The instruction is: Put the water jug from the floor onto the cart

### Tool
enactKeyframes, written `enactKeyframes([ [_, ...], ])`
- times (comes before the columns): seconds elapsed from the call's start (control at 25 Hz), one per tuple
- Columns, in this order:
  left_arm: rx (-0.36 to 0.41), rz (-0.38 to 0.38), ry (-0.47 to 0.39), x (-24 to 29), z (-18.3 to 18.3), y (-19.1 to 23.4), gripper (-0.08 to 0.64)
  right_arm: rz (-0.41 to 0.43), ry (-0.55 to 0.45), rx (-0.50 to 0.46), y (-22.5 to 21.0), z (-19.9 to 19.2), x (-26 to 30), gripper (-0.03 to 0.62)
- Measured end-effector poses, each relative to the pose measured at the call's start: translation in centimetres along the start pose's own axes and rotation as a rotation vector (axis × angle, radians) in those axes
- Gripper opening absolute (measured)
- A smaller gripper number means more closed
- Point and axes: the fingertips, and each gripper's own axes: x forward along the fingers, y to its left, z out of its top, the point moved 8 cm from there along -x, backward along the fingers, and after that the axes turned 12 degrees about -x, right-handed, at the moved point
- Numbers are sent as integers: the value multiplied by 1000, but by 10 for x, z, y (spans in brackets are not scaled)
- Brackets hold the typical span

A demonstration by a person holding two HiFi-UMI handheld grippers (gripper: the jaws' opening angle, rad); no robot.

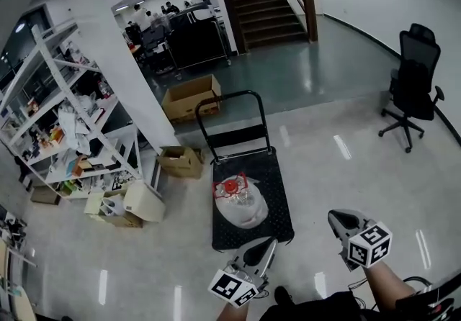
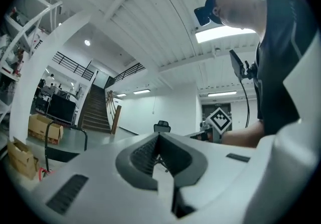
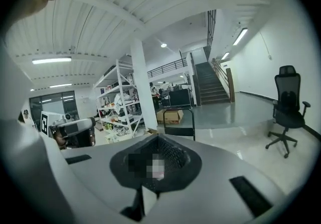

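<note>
Water jug [image 1: 243,206] is being borne lying on the cart [image 1: 277,183]; near it, left tongs [image 1: 269,242] and right tongs [image 1: 336,218] are being held pressed together, empty.

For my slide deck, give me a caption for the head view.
Water jug sits on the black cart; left gripper and right gripper hang shut and empty nearby.
</note>
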Motion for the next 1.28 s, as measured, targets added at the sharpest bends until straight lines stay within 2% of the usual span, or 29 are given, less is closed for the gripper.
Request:
enactKeyframes([
  [0.2,2,40,9,-7,-18,-72,-3,42,-36,-10,10,-24,-71,0],
  [0.48,32,58,43,-18,-60,-216,-3,114,-77,-49,13,-71,-202,0],
  [0.64,-6,120,59,-31,-77,-278,-3,121,-68,-10,12,-94,-260,0],
  [0.76,25,169,63,-52,-74,-309,-3,119,-91,-17,24,-96,-291,0],
  [0.84,20,186,65,-65,-74,-325,-3,116,-107,-31,34,-94,-308,0],
  [1.12,19,115,84,-118,-92,-383,-3,95,-125,-26,95,-110,-373,0],
  [1.28,-13,93,73,-180,-118,-406,-3,63,-81,-95,154,-126,-405,0],
])
